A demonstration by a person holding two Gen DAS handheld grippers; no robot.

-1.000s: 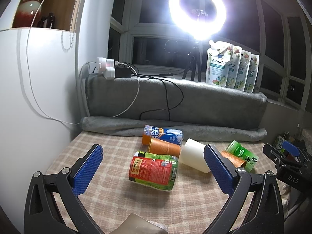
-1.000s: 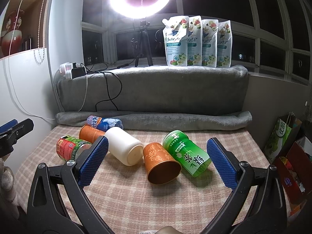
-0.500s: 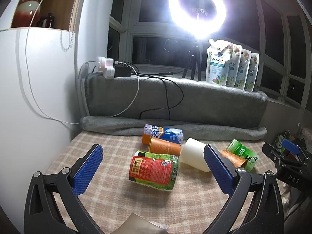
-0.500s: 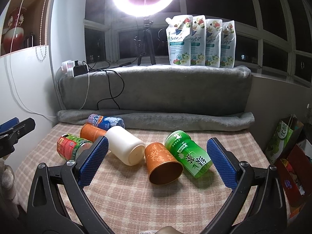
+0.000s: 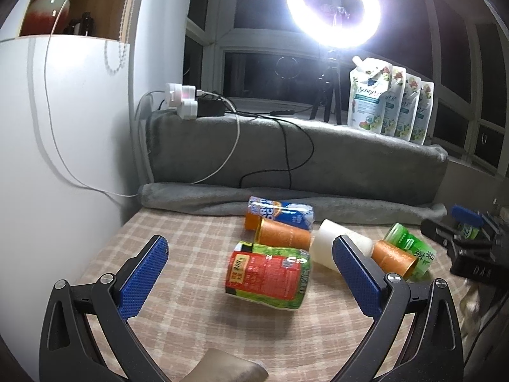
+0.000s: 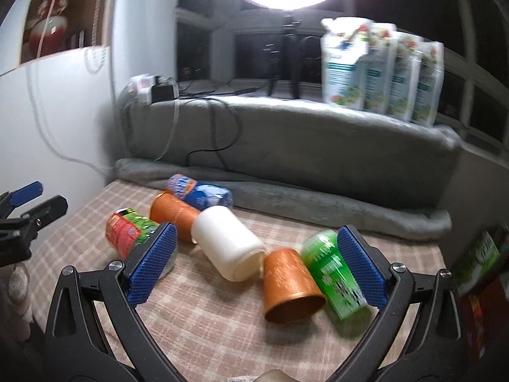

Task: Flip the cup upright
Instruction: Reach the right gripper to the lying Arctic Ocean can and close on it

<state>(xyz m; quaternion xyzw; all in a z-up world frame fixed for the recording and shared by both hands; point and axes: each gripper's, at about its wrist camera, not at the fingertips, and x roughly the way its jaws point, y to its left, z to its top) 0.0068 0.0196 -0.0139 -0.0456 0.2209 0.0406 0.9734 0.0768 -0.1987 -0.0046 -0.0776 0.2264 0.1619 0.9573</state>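
Observation:
Several cups lie on their sides on the checked cloth. In the right wrist view, an orange cup (image 6: 291, 283) lies with its mouth toward me, between a white cup (image 6: 227, 246) and a green cup (image 6: 334, 275). My right gripper (image 6: 259, 267) is open and empty, its blue pads straddling these cups from close above. In the left wrist view, a red-and-green cup (image 5: 268, 275) lies between the pads of my open, empty left gripper (image 5: 251, 273), a little beyond them. The orange cup (image 5: 393, 259) and white cup (image 5: 327, 245) lie at the right.
A second orange cup (image 5: 283, 235) and a blue cup (image 5: 280, 211) lie at the back by a rolled grey blanket (image 5: 222, 197). A white cabinet (image 5: 63, 159) stands left. Cables (image 5: 286, 146), a ring light (image 5: 332, 6) and pouches (image 5: 388, 108) are on the ledge behind.
My right gripper has moved forward and down toward the orange, white and green cups, which now look larger and blurred. The left gripper has barely moved.

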